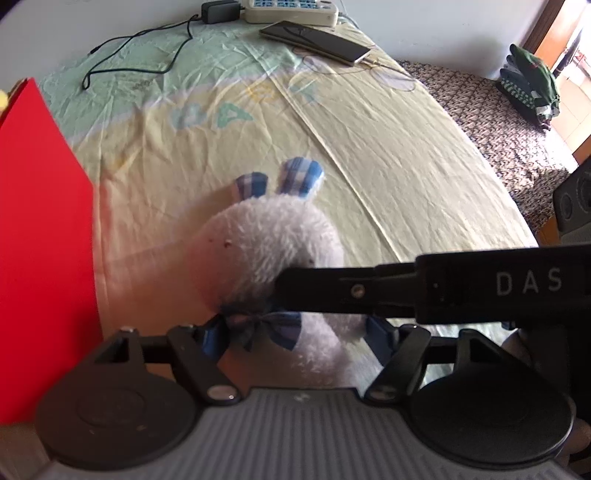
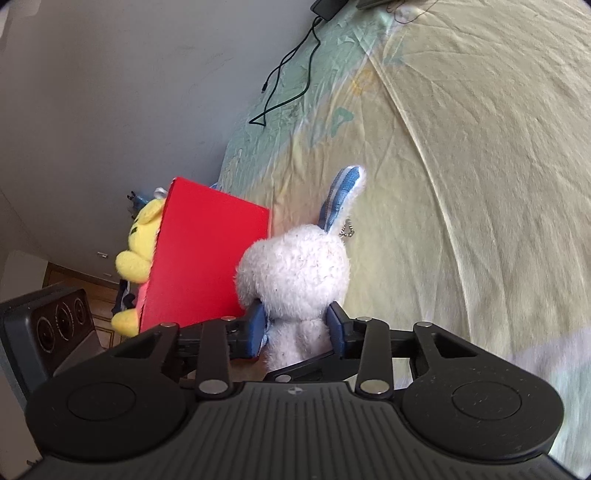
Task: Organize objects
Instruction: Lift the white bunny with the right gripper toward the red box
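On the bed, near its left edge, a white plush rabbit sits upright with checked blue ears and a checked bow at its neck. Just left of it stands a red box, close to the rabbit's side; whether the two touch cannot be told.

Right gripper: both blue pads press against the rabbit's neck below the head, one on each side, pinching it. In the left wrist view this gripper shows as a black finger crossing from the right onto the rabbit's head.

Left gripper: its blue pads flank the rabbit's body at bow level; the left pad lies against the bow and the right one at the body's edge. Whether they press on the plush cannot be told.

A yellow plush leans out over the far rim of the red box, head and paws showing beyond the box wall.

At the far end of the bed lie a phone, a white power strip, and a black adapter whose black cable trails across the green part of the sheet. A patterned blanket covers the right side of the bed, with folded green clothes on it.
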Tool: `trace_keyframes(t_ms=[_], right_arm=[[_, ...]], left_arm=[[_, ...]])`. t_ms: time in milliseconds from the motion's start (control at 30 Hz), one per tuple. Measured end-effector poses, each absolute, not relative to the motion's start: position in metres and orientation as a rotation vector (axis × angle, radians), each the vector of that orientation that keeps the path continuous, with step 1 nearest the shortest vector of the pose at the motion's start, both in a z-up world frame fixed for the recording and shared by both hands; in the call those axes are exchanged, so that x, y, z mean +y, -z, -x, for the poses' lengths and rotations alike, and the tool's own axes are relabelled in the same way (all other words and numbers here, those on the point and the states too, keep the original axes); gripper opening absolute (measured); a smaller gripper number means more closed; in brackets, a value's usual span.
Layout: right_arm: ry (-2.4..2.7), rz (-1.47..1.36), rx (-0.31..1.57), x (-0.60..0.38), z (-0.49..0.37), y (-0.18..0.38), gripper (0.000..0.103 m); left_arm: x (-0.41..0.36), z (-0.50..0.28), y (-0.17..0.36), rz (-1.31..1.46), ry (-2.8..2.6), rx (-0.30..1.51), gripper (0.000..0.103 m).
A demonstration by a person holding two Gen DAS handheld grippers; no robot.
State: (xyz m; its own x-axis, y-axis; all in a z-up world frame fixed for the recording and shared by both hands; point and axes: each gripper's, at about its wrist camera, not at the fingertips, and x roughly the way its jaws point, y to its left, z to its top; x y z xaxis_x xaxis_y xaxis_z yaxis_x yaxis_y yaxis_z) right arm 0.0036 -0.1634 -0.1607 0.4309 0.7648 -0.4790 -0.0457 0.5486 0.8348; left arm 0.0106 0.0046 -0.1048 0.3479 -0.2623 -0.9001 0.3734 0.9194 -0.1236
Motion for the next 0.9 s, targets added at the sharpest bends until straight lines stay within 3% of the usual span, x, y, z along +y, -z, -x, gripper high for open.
trace_keyframes(t_ms=[367, 900], right_arm=[[-0.63, -0.757, 0.926, -0.155, 0.04, 0.126, 0.038], [-0.701, -0.665, 0.619, -0.095, 0.069, 0.029, 0.038]], left_arm=[[0.003, 0.033, 0.083, -0.152, 0.456, 1.086, 0.073], [0.052, 0.078, -0.009, -0.177, 0.451, 0.778, 0.073]])
